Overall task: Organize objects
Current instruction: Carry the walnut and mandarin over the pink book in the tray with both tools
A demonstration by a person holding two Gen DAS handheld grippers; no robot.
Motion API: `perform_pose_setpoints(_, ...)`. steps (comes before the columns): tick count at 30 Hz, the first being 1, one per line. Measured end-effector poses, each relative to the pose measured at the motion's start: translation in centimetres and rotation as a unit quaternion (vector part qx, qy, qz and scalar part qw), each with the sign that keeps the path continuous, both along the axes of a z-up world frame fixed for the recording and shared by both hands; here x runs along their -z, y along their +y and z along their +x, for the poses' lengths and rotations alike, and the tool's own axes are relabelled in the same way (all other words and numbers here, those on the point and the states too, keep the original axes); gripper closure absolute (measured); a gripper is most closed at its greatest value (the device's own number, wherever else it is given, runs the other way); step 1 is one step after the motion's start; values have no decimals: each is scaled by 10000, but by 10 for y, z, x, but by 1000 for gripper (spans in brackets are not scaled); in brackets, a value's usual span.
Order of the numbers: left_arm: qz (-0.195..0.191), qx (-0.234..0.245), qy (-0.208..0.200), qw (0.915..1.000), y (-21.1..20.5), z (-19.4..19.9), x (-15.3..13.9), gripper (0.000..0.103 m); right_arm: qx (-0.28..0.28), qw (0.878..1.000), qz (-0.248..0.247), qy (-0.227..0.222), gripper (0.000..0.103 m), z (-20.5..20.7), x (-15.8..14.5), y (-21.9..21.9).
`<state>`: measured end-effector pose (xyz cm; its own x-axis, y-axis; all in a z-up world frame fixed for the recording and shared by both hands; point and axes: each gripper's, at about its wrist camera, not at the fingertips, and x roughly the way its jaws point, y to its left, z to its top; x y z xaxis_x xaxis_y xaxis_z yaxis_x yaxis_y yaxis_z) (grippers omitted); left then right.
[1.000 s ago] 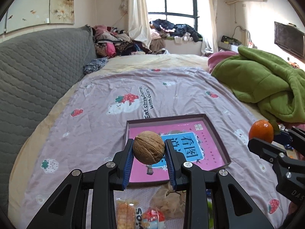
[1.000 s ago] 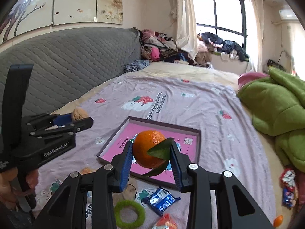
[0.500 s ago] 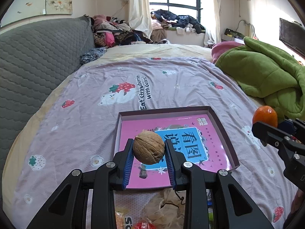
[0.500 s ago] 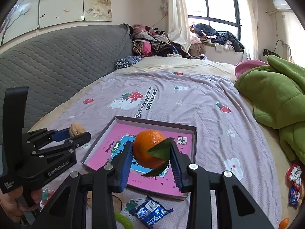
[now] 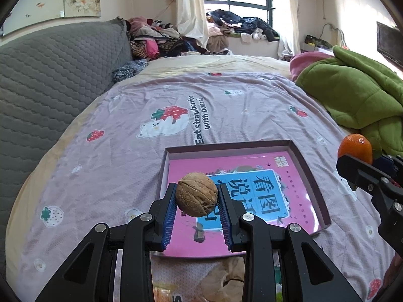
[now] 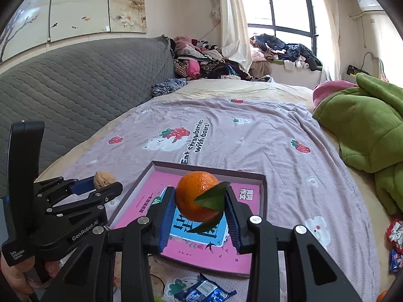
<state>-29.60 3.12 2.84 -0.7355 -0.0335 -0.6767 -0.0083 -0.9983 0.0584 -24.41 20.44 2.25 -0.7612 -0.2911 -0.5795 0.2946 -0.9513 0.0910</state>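
Left wrist view. Left gripper (image 5: 196,198) has its jaws part-closed on a walnut (image 5: 196,194); both blue pads press its sides, and the nut is held clear of the surface. Below and beyond it a shallow box (image 5: 312,173) lies on the bed (image 5: 126,115), on a lilac sheet with strawberry print. The box has a dark rim and a pink floor with a blue panel of printed characters. The walnut sits over the box's near-left part. Right gripper (image 5: 362,158) enters from the right edge, side-on, carrying an orange (image 5: 354,146) beyond the box's right rim. A green blanket (image 5: 357,95) is heaped at right. A crumpled wrapper (image 5: 226,276) lies just in front of the box, partly hidden by the gripper.

Right wrist view. Right gripper (image 6: 199,201) has its jaws part-closed on the orange (image 6: 194,193), pads tight on both sides; two green leaves (image 6: 214,197) stick out from the fruit toward the camera. The orange hangs over the near half of the box (image 6: 262,193). Left gripper (image 6: 100,188) shows at left, gripping the walnut (image 6: 103,179) just left of the box's left rim; a hand (image 6: 15,276) grips its handle at the bottom corner. A blue snack packet (image 6: 206,290) lies on the sheet in front of the box. More packets (image 6: 395,239) lie at the right edge.
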Motion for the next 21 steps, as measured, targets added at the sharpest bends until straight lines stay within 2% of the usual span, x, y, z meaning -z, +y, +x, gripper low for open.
perform_pose_setpoints(11,-102,-66,-163,9998,3,-18,18,71,-25,9999,50,-122,65,-17,13,-1)
perform_pose_setpoints(21,109,74,-392,9991,-5,-36,34,71,-72,9991,109,-409,65,-33,33,0)
